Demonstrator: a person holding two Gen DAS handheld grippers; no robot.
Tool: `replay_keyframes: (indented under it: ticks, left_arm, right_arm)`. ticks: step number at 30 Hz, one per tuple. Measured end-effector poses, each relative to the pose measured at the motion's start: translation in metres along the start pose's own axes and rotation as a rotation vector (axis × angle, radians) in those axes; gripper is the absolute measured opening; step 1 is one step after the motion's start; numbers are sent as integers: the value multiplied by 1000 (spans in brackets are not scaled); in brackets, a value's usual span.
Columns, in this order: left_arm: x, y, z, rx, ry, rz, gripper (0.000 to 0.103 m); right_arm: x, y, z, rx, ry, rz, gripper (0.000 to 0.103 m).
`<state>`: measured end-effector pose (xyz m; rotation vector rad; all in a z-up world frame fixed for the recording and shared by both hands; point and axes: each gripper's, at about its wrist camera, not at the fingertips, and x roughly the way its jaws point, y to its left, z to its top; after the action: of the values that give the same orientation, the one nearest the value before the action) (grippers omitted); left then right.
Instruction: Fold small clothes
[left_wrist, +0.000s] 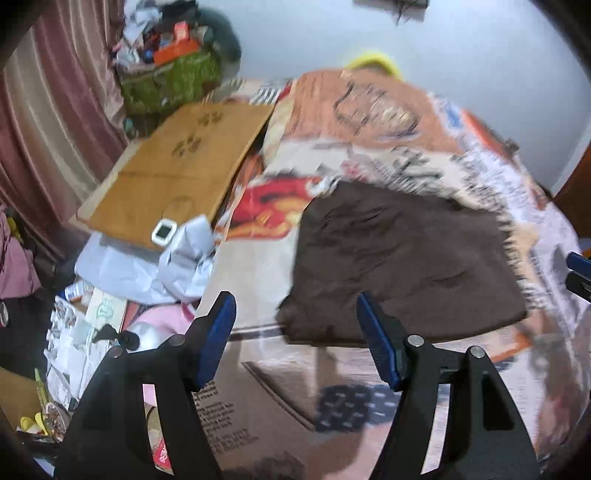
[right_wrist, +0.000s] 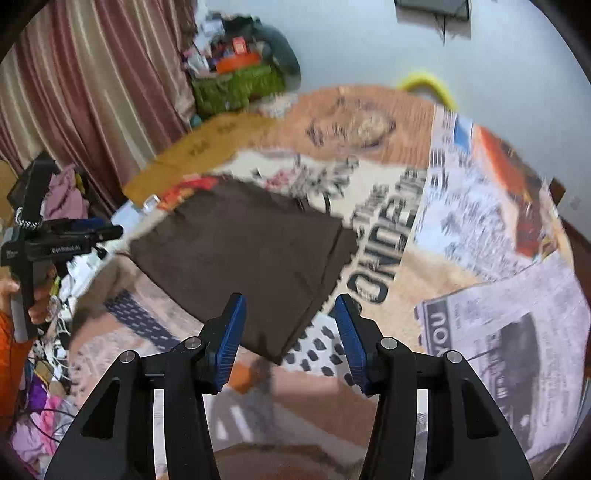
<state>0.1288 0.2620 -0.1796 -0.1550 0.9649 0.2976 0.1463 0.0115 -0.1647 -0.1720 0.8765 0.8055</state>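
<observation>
- The left gripper (left_wrist: 295, 339) hangs with its blue-padded fingers spread wide and nothing between them, just short of the near edge of the brown cloth (left_wrist: 402, 262).
- The right gripper (right_wrist: 290, 338) is likewise spread and empty; its fingers frame the near corner of the brown cloth (right_wrist: 243, 254) without touching it, as far as the blur allows.
- The cloth lies flat on the bed (right_wrist: 461, 221) as a tidy, roughly rectangular shape with straight edges. A seam or layer line near its right side in the right wrist view suggests it is already folded at least once.
- My reading is that the folding is well along: the piece looks compact and smoothed. What may be left is one more fold to halve it, or setting it aside. No other small garment waiting on the bed is clearly visible.
- The bed is covered by a printed spread with newspaper-style lettering and orange patches, and it gives a soft surface.
- A cardboard sheet (left_wrist: 177, 173) lies at the bed's left side, with a small white device (left_wrist: 163, 232) on its edge.
- Pink striped curtains (left_wrist: 48, 122), a green bag (left_wrist: 166, 85) heaped with clutter and a pale wall (right_wrist: 369, 48) bound the room; both views are motion-blurred.
</observation>
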Motion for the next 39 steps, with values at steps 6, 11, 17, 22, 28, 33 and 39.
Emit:
replay_keyframes:
  ticks: [6, 11, 17, 22, 28, 33, 39]
  left_arm:
    - [-83, -36, 1, 54, -193, -63, 68]
    - [-159, -65, -9, 91, -364, -115, 70]
    - [-233, -90, -33, 94, -549, -123, 70]
    - [-279, -103, -59, 95, -677, -91, 70]
    - [-310, -103, -82, 41, -761, -92, 85]
    - [-318, -106, -95, 36, -777, -102, 97]
    - [-317, -109, -105, 35, -774, -101, 103]
  right_arm:
    - [-63, 31, 5, -48, -187, 19, 46]
    - [-113, 48, 7, -69, -323, 30, 46]
    - [-172, 69, -5, -107, -495, 57, 47]
    - [-206, 88, -21, -120, -613, 68, 55]
    - [-223, 100, -37, -85, -692, 74, 70]
    - [-227, 102, -46, -51, -721, 15, 92]
    - [-234, 103, -51, -33, -732, -13, 103]
